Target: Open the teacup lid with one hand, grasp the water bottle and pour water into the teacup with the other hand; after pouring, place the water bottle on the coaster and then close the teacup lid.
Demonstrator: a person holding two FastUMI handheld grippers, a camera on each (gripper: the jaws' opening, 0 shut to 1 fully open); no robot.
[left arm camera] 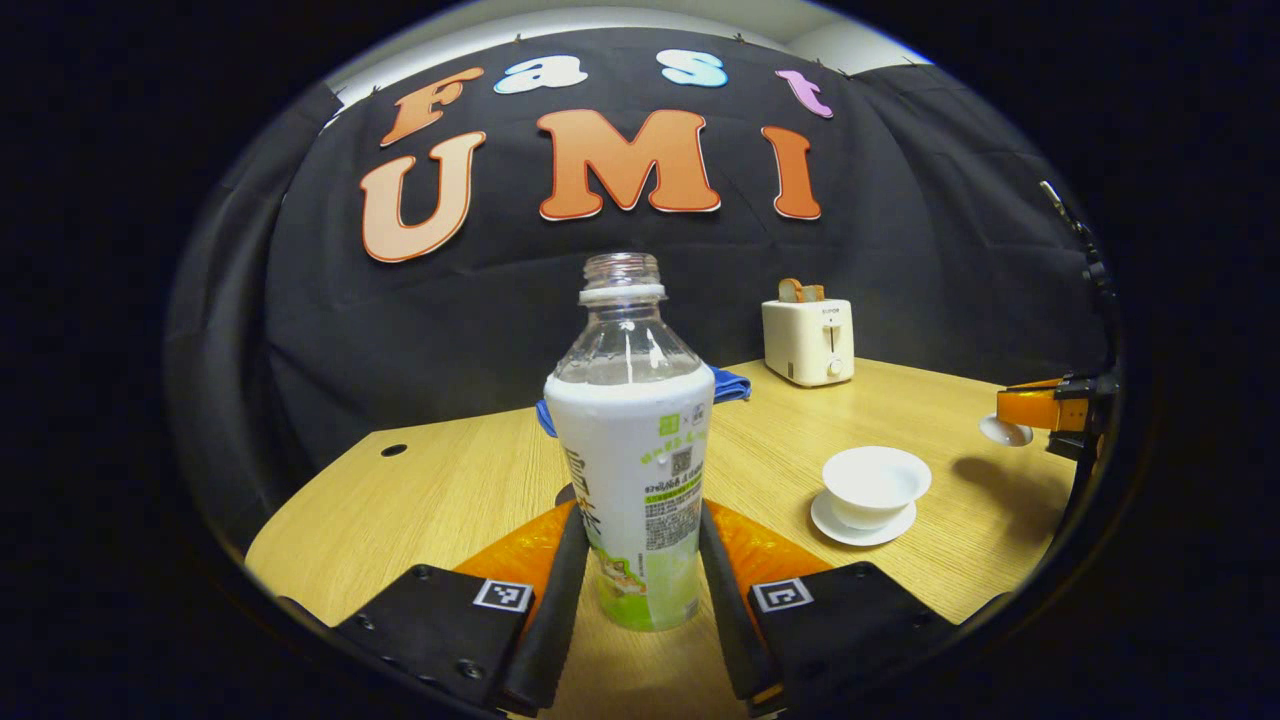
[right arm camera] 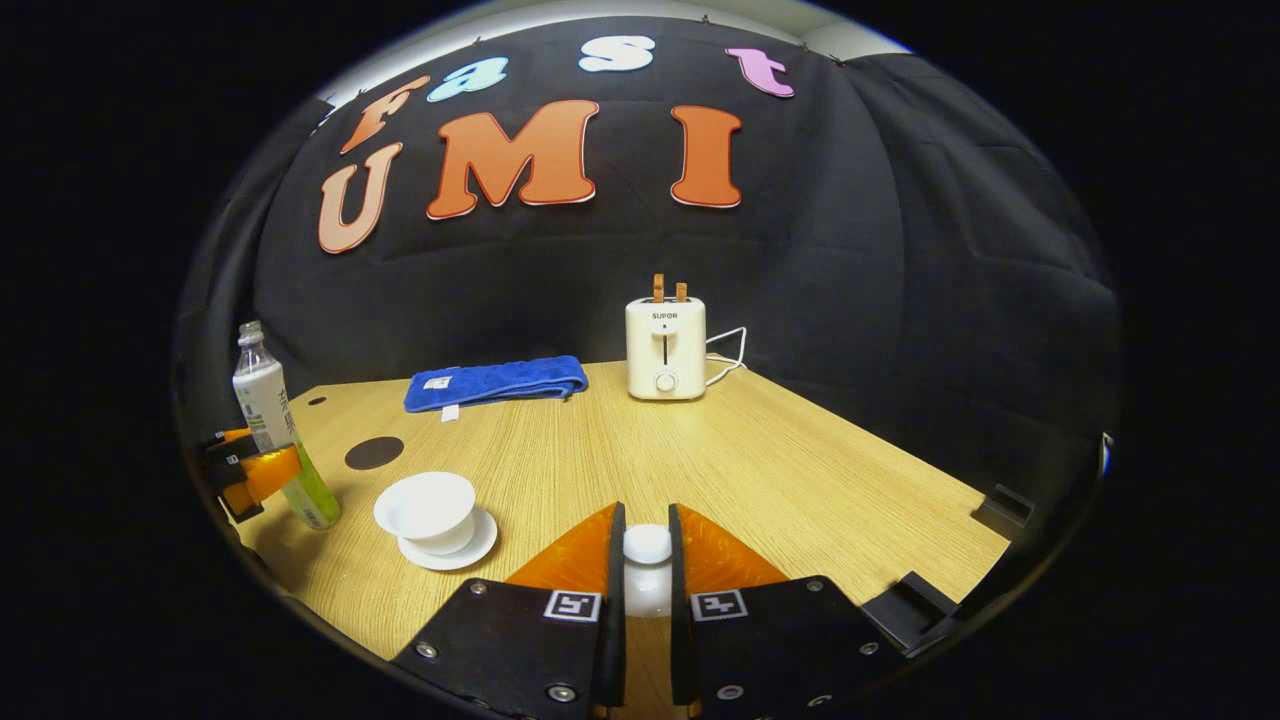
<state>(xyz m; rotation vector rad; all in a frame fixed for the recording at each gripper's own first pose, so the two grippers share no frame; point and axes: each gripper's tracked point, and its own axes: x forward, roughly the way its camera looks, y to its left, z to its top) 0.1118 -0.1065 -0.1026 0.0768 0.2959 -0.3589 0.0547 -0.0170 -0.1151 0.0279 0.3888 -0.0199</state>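
Left gripper [left arm camera: 640, 560] has the water bottle [left arm camera: 632, 440] clamped between both fingers, low on the labelled body, and the bottle stands upright with its cap off and its neck open. In the right gripper view that same bottle [right arm camera: 270, 420] looks lifted and a touch tilted at the table's edge, though whether its base is clear of the wood I cannot tell.

Over on the other side, the right gripper [right arm camera: 647, 575] is closed narrow on the teacup lid [right arm camera: 647, 545], pinching it by its knob and holding it off to the side. So the teacup [left arm camera: 876, 483] sits uncovered on its saucer [left arm camera: 862, 524], bowl open and waiting, well to the right of the bottle. The dark round coaster [right arm camera: 374, 452] lies on the table [right arm camera: 760, 470] just behind the cup, near the bottle.

Now the risks, as I judge them: the grip is low and the bottle tall, so it could swing or slip when tipped. The cup is shallow and wide, so a fast pour could splash over the saucer. And the lid is held by a small knob, so a loosened pinch could drop it
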